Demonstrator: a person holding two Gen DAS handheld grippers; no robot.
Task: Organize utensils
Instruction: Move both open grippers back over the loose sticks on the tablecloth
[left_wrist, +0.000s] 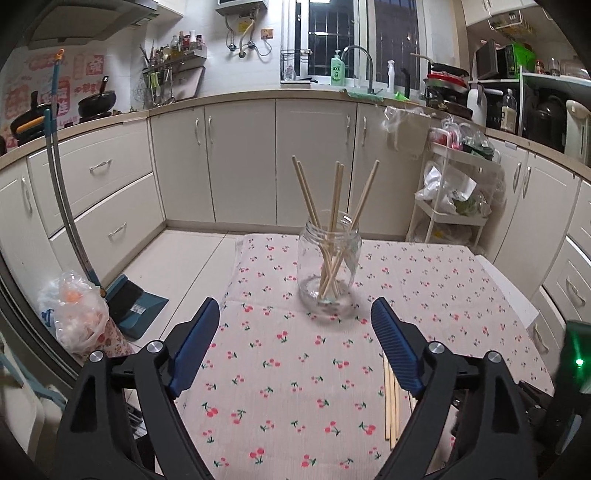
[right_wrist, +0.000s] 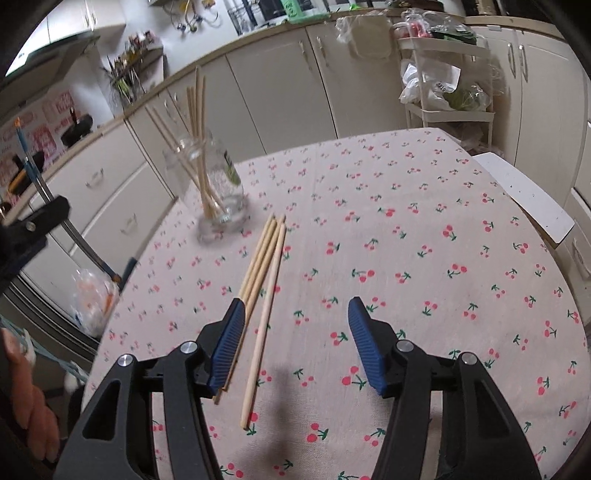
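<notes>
A clear glass jar (left_wrist: 328, 262) stands on the cherry-print tablecloth (left_wrist: 280, 369) with several wooden chopsticks (left_wrist: 334, 206) leaning in it. My left gripper (left_wrist: 295, 314) is open, its blue pads wide apart just in front of the jar, nothing between them. Several loose chopsticks (right_wrist: 264, 291) lie side by side on the cloth; in the left wrist view they (left_wrist: 390, 402) show beside the right finger. My right gripper (right_wrist: 295, 317) is open above the near ends of these chopsticks, one of them between the pads, untouched. The jar (right_wrist: 214, 184) stands beyond, to the left.
The table's bare white edge (right_wrist: 528, 192) shows at the right. Kitchen cabinets (left_wrist: 240, 162) run behind. A white trolley (left_wrist: 450, 199) with bags stands at the right, a dustpan (left_wrist: 136, 306) and a plastic bag (left_wrist: 77, 314) on the floor at the left. A person's hand (right_wrist: 33, 402) shows at the lower left.
</notes>
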